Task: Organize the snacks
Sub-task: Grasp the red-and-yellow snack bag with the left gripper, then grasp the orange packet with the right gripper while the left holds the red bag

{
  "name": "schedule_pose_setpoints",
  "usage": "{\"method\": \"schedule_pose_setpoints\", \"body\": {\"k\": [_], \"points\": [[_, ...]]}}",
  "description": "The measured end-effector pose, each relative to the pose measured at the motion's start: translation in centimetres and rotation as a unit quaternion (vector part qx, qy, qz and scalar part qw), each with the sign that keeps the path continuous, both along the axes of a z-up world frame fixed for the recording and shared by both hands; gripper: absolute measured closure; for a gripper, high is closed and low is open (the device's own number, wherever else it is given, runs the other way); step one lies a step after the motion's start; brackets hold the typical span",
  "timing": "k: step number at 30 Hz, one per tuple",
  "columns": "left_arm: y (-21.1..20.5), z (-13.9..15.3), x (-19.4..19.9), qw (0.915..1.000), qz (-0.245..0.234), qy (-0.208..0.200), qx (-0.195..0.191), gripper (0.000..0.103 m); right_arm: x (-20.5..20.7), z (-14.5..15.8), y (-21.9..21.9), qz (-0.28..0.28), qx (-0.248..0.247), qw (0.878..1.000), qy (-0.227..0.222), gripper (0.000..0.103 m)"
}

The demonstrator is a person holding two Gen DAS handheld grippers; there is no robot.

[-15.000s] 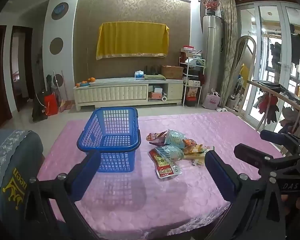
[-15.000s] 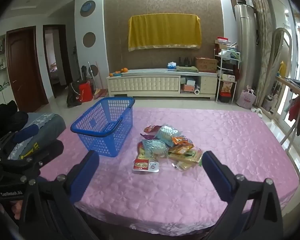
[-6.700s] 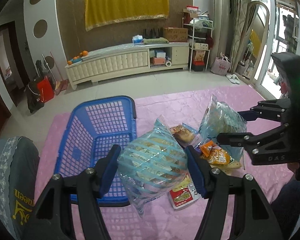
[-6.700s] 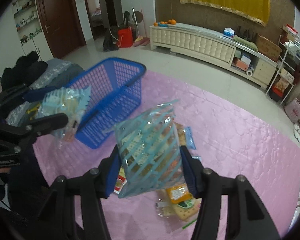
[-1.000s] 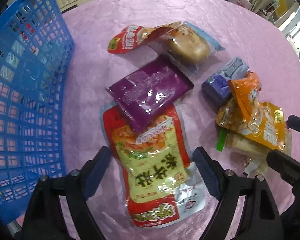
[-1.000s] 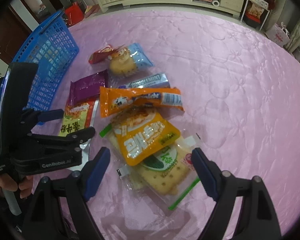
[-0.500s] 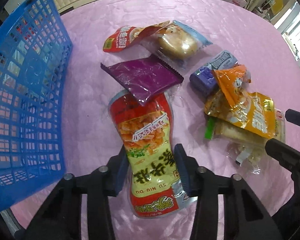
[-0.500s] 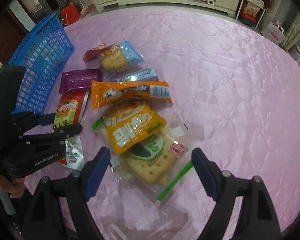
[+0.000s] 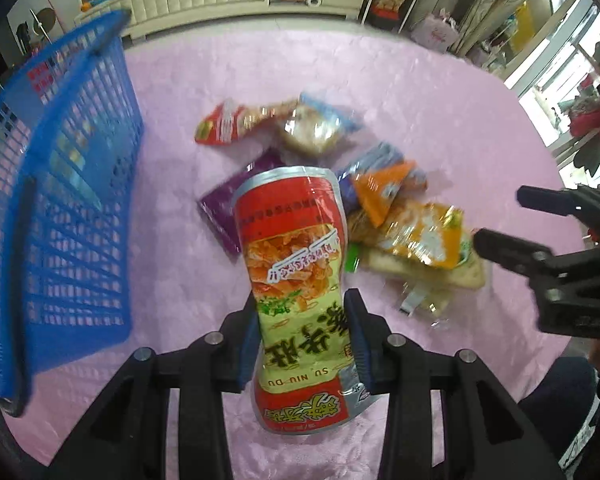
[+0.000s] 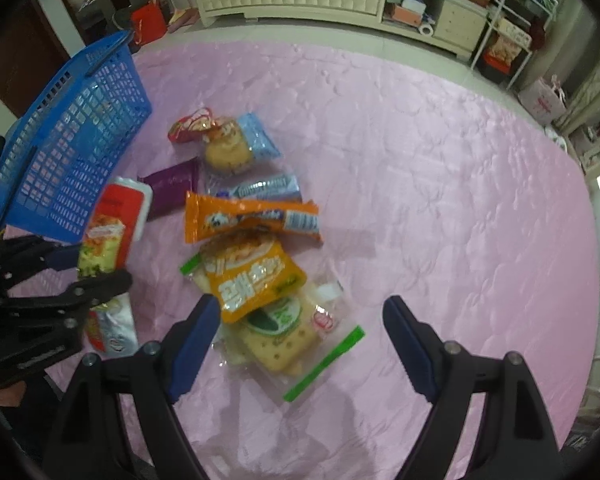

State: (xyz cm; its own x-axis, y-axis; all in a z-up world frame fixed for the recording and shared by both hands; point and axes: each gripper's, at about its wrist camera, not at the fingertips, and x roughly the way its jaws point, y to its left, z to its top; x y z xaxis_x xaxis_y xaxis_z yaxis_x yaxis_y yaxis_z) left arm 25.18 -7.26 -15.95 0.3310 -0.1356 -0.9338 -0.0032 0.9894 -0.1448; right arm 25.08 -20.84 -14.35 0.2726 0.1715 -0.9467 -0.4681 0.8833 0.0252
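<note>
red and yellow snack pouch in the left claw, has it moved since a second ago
Yes. The red and yellow snack pouch has lifted off the pink tablecloth, pinched in the left claw, and now covers part of the purple packet.

A red and yellow snack pouch is hanging upright, lifted clear of the pink surface. The other packets are lying in a loose overlapping heap: purple, orange, yellow, a bun, crackers. A blue mesh basket is standing just beside them.
</note>
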Motion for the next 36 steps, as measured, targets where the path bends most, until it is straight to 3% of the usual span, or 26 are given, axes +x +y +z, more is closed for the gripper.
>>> {"method": "schedule_pose_setpoints", "body": {"k": [7, 14, 17, 21, 28, 30, 32, 36], "points": [[0.0, 2.3, -0.6, 0.9996, -0.010, -0.023, 0.009, 0.066, 0.3, 0.0, 2.6, 0.057, -0.018, 0.997, -0.042, 0.017], [0.1, 1.4, 0.7, 0.9996, -0.021, -0.013, 0.015, 0.066, 0.9, -1.6, 4.7, 0.114, -0.038, 0.991, -0.052, 0.017], [0.0, 1.0, 1.1, 0.9995, -0.025, -0.009, 0.017, 0.066, 1.7, -2.5, 5.2, 0.120, -0.057, 0.990, -0.050, 0.017], [0.1, 0.6, 1.6, 0.9995, -0.027, -0.006, 0.015, 0.066, 2.7, -3.1, 5.3, 0.129, -0.036, 0.990, -0.042, 0.017], [0.2, 0.4, 2.3, 0.9992, -0.034, -0.013, 0.017, 0.066, 4.1, -4.6, 6.3, 0.156, -0.058, 0.985, -0.033, 0.017], [0.2, 0.5, 2.3, 0.9991, -0.035, -0.013, 0.018, 0.066, 4.3, -4.9, 6.3, 0.160, -0.050, 0.986, -0.020, 0.025], [0.1, 0.3, 2.2, 0.9991, -0.036, -0.012, 0.020, 0.066, 4.4, -5.3, 6.4, 0.163, -0.035, 0.986, 0.001, 0.050], [-0.4, 0.2, 1.7, 0.9991, -0.036, -0.009, 0.022, 0.066, 4.1, -5.0, 6.5, 0.159, -0.028, 0.987, -0.005, 0.061]]}}
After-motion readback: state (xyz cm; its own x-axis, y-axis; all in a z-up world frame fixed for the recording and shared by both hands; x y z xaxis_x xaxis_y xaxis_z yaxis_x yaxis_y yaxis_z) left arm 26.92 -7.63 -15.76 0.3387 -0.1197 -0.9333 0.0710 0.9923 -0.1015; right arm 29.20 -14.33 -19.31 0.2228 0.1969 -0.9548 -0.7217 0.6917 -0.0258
